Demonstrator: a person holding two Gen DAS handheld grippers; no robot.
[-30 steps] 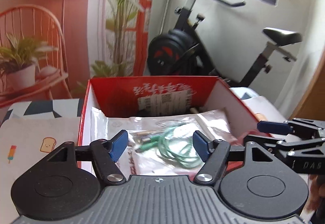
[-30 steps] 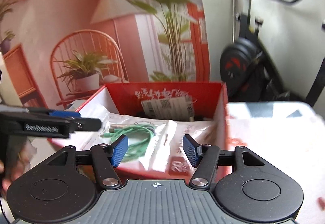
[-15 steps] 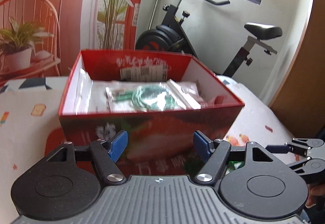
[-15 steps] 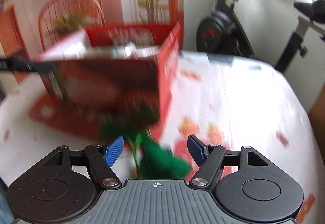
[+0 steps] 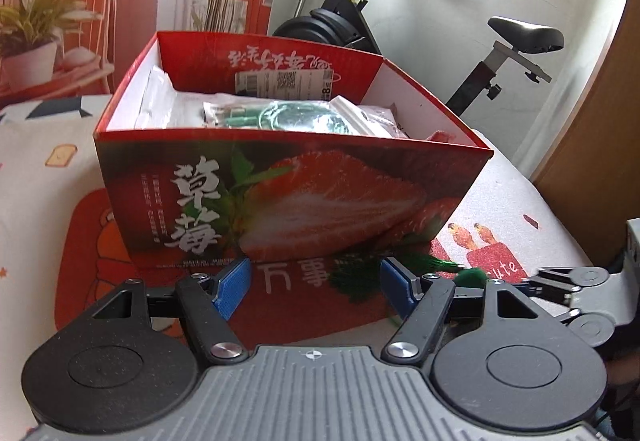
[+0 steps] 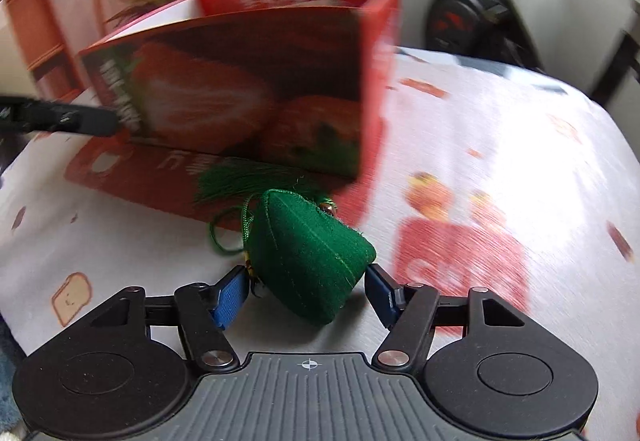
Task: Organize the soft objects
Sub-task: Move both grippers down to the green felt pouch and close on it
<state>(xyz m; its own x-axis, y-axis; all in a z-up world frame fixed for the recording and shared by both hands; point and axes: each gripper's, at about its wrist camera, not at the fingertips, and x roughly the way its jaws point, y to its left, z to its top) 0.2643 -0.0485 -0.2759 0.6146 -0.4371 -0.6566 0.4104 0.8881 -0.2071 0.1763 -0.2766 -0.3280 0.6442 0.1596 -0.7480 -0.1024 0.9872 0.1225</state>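
Note:
A green felt pouch with a tassel [image 6: 310, 249] lies on the tablecloth in front of the red strawberry box [image 6: 240, 89]. My right gripper [image 6: 306, 291] is open, its blue pads on either side of the pouch's near end. In the left wrist view the pouch's tassel [image 5: 420, 265] shows by the box's front right corner. My left gripper [image 5: 316, 285] is open and empty in front of the red box [image 5: 288, 197], which holds clear bags of green cable [image 5: 296, 117]. The right gripper's linkage [image 5: 572, 285] shows at the right edge.
An exercise bike [image 5: 400, 13] stands behind the table. A wooden panel [image 5: 600, 121] is at the right. The patterned tablecloth [image 6: 480, 161] spreads to the right of the box. The left gripper's finger [image 6: 60, 117] reaches in from the left.
Both grippers have pulled back and down from over the box to the table in front of it. The right gripper has come up around the green pouch.

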